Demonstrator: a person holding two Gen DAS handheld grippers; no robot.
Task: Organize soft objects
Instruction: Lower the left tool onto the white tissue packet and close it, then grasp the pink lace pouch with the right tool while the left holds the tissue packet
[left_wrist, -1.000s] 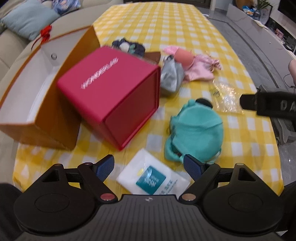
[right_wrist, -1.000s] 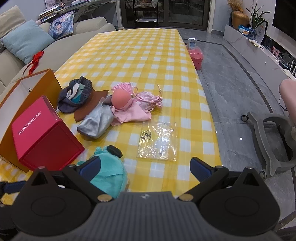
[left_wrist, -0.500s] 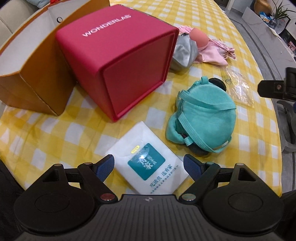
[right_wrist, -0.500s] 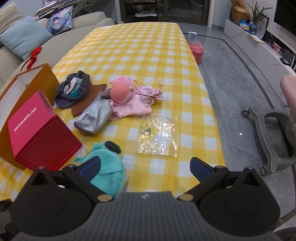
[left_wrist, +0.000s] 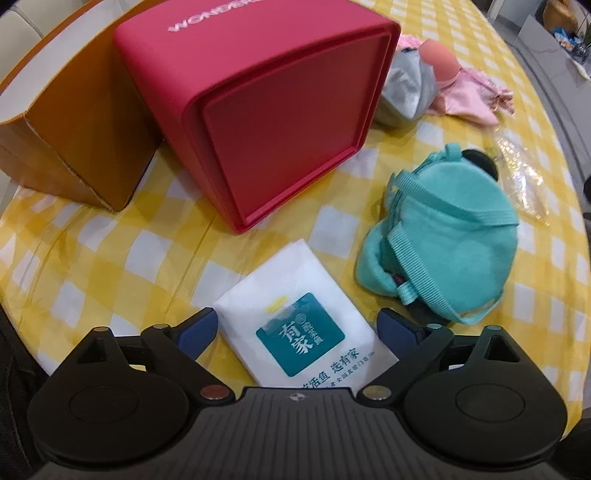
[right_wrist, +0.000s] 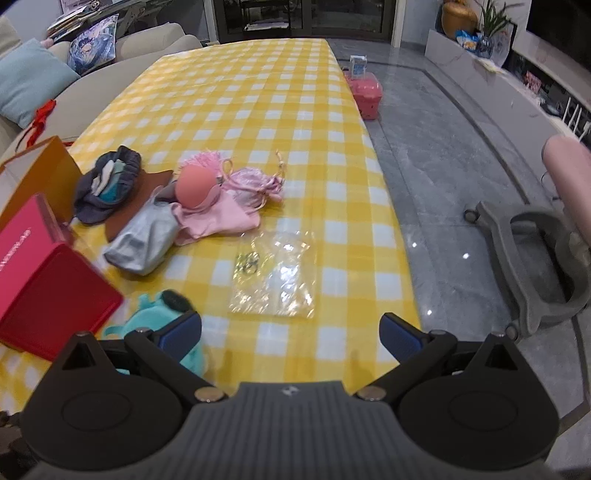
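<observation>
My left gripper (left_wrist: 297, 328) is open, its jaws on either side of a white tissue pack (left_wrist: 299, 317) with a teal label, lying flat on the yellow checked tablecloth. A teal plush bag (left_wrist: 443, 243) lies just right of the pack; it also shows in the right wrist view (right_wrist: 159, 317). A silver pouch (right_wrist: 142, 240), a pink pouch with a peach ball (right_wrist: 218, 206) and a dark grey pouch (right_wrist: 107, 184) lie further back. My right gripper (right_wrist: 290, 332) is open and empty above the table's near edge.
A red box (left_wrist: 266, 99) lies on its side behind the pack, beside an orange paper bag (left_wrist: 70, 110). A clear plastic bag (right_wrist: 277, 273) lies near the right table edge (right_wrist: 391, 229). A chair base (right_wrist: 528, 251) stands on the floor to the right.
My left gripper has moved down and forward, so the tissue pack now sits between its open jaws. The right gripper has shifted only slightly.
</observation>
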